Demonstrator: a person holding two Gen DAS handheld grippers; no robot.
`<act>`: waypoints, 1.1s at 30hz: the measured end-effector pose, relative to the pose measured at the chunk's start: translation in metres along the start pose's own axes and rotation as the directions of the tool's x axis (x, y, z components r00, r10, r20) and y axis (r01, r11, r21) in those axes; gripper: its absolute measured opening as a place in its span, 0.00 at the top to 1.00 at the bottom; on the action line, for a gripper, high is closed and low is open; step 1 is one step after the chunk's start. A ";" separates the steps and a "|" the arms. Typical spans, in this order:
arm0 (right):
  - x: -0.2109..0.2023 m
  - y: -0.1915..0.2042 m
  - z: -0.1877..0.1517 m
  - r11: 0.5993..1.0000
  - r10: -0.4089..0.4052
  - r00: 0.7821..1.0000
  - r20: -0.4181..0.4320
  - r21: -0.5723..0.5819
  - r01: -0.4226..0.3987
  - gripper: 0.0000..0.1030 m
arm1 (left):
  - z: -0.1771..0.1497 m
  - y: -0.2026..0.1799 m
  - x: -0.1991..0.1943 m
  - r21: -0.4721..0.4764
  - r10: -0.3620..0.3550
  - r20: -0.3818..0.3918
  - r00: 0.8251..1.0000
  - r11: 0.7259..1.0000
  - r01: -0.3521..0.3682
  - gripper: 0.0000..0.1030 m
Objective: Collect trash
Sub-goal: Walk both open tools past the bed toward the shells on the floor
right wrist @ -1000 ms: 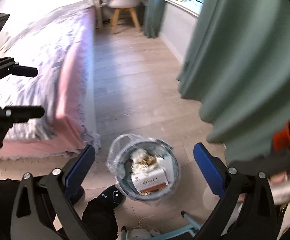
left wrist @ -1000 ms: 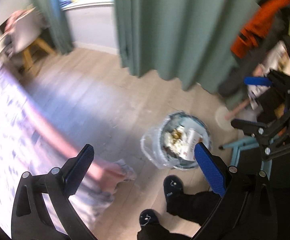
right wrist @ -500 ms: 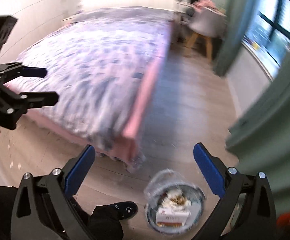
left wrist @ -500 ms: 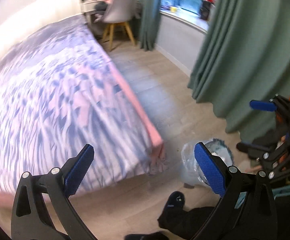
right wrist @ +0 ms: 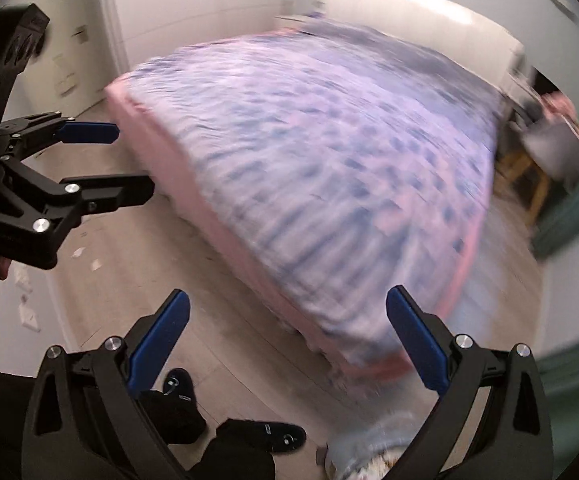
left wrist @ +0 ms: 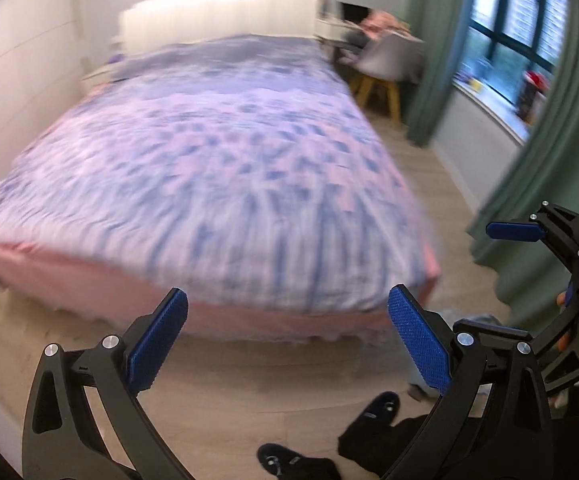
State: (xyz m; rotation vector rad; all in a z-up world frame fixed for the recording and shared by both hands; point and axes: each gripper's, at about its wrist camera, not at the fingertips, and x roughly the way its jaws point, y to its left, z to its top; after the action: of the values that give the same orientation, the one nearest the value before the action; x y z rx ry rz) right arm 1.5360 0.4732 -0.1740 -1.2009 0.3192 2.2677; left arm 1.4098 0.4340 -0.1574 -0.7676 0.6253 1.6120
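Both grippers held open and empty over a bedroom floor.

The left gripper [left wrist: 287,340] and right gripper [right wrist: 287,340] have their jaws spread wide, pinching nothing. Ahead of both lies a blurred bed [left wrist: 209,168]. The trash bin [right wrist: 369,456] sits low, just below the right jaws; paper scraps [right wrist: 29,300] lie on the floor [right wrist: 229,340] to their left.

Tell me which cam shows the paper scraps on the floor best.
Right wrist. The white paper scraps lie scattered on the wood floor at its left edge, past the left gripper. The left wrist view shows none of them: only floor in front of the bed, all motion-blurred.
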 end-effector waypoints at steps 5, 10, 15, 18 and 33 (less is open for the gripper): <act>0.006 0.071 0.044 0.982 0.101 0.994 0.030 -0.162 -0.095 0.07 | -0.023 0.070 -0.056 -0.120 0.134 0.064 0.989 0.985 -0.126 0.06; 0.019 0.131 0.084 0.964 0.121 0.991 0.049 -0.243 -0.106 0.07 | -0.045 0.128 -0.100 -0.254 0.269 0.093 0.959 0.938 -0.238 0.06; 0.032 0.178 0.112 0.940 0.179 0.983 0.049 -0.302 -0.156 0.07 | -0.075 0.198 -0.140 -0.449 0.366 0.065 0.928 0.842 -0.300 0.06; 0.042 0.207 0.135 0.914 0.266 0.963 0.045 -0.331 -0.237 0.07 | -0.090 0.226 -0.165 -0.491 0.410 0.076 0.909 0.809 -0.324 0.06; 0.105 0.309 0.229 0.750 0.478 0.877 -0.057 -0.493 -0.441 0.07 | -0.118 0.311 -0.210 -0.691 0.523 0.083 0.848 0.644 -0.329 0.06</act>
State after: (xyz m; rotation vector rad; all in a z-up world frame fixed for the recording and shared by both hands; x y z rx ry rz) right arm 1.1550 0.3586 -0.1430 -1.3961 -0.0111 2.9477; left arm 1.1408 0.1592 -0.0760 -0.9075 -0.0105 2.4035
